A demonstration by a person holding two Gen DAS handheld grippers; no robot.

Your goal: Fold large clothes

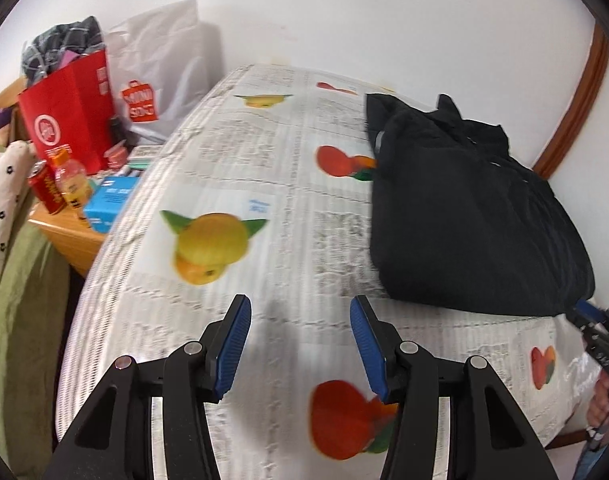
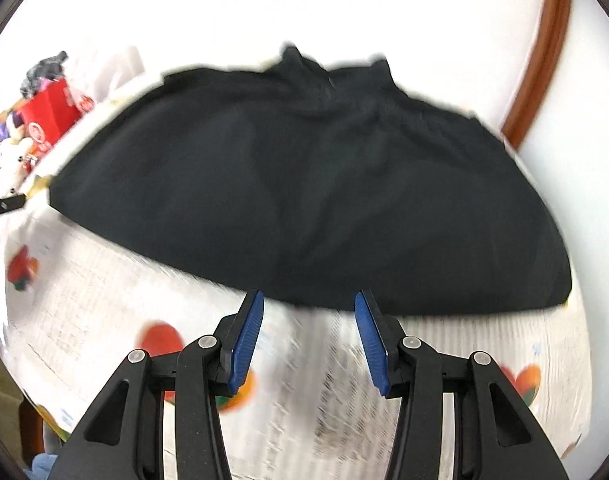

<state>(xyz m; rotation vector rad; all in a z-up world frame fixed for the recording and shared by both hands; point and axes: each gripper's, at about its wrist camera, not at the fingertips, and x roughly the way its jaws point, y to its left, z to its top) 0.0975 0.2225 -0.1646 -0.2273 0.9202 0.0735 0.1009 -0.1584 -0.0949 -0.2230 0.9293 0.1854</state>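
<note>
Surface: large flat top under a white newspaper-print cloth with fruit pictures (image 1: 232,168), fills most of both frames.
Garment: big black soft fabric garment (image 2: 304,184), lying in a compact, partly folded heap on the surface; right half of the left wrist view, centre of the right wrist view. Near hem runs just above the right fingertips.
Clutter: red paper shopping bag (image 1: 68,120), white plastic bag, bottles and a blue box, upper left of the left view, well apart from the garment.
Left hand-held gripper (image 1: 300,344): jaws spread, empty, over bare cloth left of the garment.
Right hand-held gripper (image 2: 308,336): jaws spread, empty, just short of the hem.
Step judged: grab for the next fold.
Do well: pinch the black hem only, not the cloth beneath; take both near corners, lift evenly, keep edges aligned.
</note>
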